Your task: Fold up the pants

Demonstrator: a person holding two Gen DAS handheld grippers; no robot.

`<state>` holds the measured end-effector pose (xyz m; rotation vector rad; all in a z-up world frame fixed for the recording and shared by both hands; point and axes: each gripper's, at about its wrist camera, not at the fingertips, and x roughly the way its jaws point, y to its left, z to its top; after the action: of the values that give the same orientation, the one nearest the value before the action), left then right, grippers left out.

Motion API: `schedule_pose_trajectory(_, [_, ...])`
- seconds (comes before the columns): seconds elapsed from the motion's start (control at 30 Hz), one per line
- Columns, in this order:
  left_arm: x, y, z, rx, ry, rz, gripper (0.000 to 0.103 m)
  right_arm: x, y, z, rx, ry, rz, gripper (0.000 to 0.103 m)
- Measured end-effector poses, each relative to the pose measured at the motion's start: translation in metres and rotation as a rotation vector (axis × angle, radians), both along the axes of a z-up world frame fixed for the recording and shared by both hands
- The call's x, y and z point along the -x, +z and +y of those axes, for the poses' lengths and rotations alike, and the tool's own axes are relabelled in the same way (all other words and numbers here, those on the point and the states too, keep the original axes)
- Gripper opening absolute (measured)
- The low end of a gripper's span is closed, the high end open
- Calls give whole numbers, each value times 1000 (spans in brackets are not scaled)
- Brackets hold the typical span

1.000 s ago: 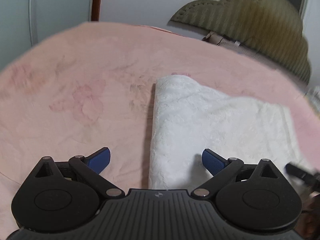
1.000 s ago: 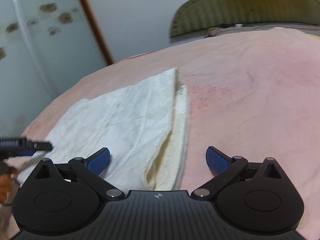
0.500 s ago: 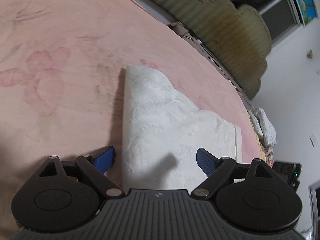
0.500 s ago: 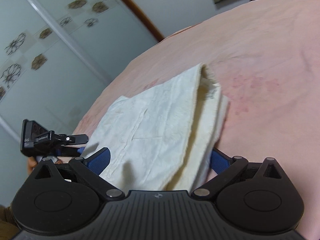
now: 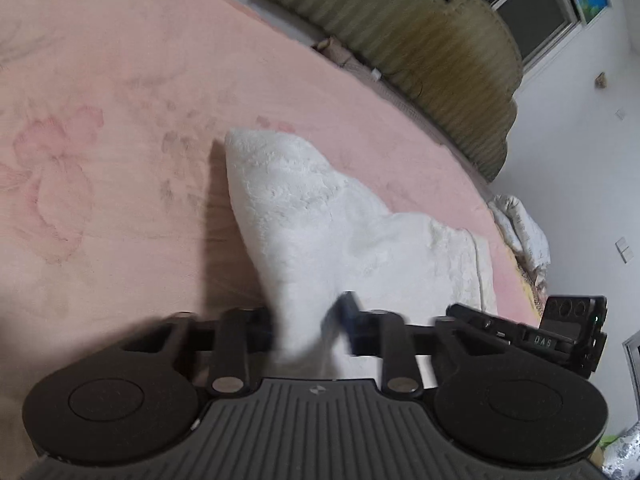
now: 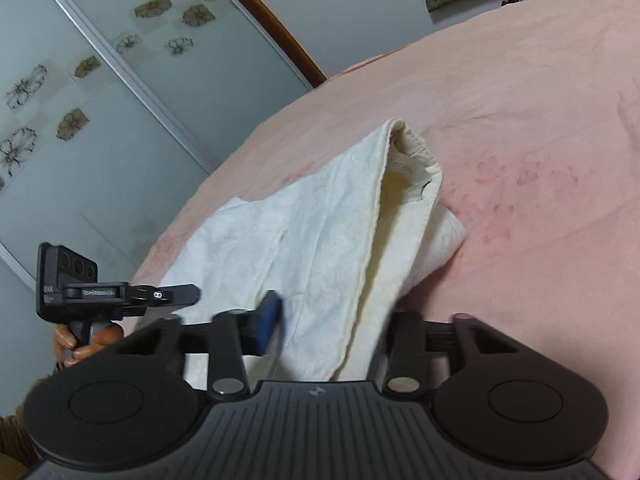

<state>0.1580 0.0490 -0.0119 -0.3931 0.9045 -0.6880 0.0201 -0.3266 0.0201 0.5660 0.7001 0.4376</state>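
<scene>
White textured pants [image 5: 328, 224] lie folded on a pink bedspread [image 5: 100, 128]. My left gripper [image 5: 308, 320] is shut on the near left corner of the pants, the cloth bunched between its blue pads. My right gripper [image 6: 324, 320] is shut on the near right edge of the pants [image 6: 320, 232], where the cream layers and waistband show. In the right wrist view the left gripper [image 6: 120, 292] shows at the left with a hand under it. In the left wrist view the right gripper [image 5: 552, 336] shows at the right.
An olive padded headboard [image 5: 420, 48] stands at the far end of the bed. Frosted sliding doors with flower prints [image 6: 80, 100] stand beyond the bed's left side. Crumpled bedding [image 5: 520, 232] lies at the bed's right edge.
Both grippers have closed from open onto the near corners of the pants. The held edge has started to lift off the bedspread.
</scene>
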Motion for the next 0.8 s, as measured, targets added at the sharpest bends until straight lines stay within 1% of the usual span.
schedule_pose_trajectory(0.03, [5,4,-1,0,0,-34,14,3,7,6,35,-2,-19,28])
schedule_pose_trajectory(0.07, [12,9,-4,-17,-1,-79,13,5,17,13,75,2,-47,24])
schedule_pose_trajectory(0.17, [31,29,-19,-117,-19,-241,12,6,44,28,158,25,-140,22])
schedule_pose_trajectory(0.2, [35,36,-22,-141,-21,-288,12,3,51,31,182,34,-163,22])
schedule_pose_trajectory(0.27, [37,48,-26,-164,-10,-364,12,-8,61,37,227,49,-204,22])
schedule_pose_trajectory(0.33, [31,60,-28,-190,16,-433,12,-28,69,43,240,49,-234,22])
schedule_pose_trajectory(0.4, [20,71,-30,-218,41,-473,12,-51,70,45,233,44,-253,22])
schedule_pose_trajectory(0.47, [2,78,-34,-240,59,-478,13,-77,67,48,235,30,-254,22])
schedule_pose_trajectory(0.53, [-21,76,-37,-264,87,-440,14,-101,54,47,211,14,-217,22])
schedule_pose_trajectory(0.6, [-45,65,-37,-287,121,-363,16,-124,36,51,201,9,-146,24])
schedule_pose_trajectory(0.63, [-55,56,-38,-304,133,-306,18,-133,28,53,215,-3,-99,25])
schedule_pose_trajectory(0.67, [-65,47,-37,-332,148,-244,24,-138,20,55,239,-18,-51,32])
schedule_pose_trajectory(0.7, [-70,39,-36,-360,170,-197,29,-139,15,55,254,-30,-28,42])
schedule_pose_trajectory(0.73, [-71,35,-34,-364,193,-173,40,-135,15,53,251,-35,-36,42])
schedule_pose_trajectory(0.77, [-68,36,-29,-352,212,-169,50,-128,17,51,252,-37,-46,40])
schedule_pose_trajectory(0.8, [-64,39,-26,-344,227,-176,50,-121,20,49,263,-41,-55,40])
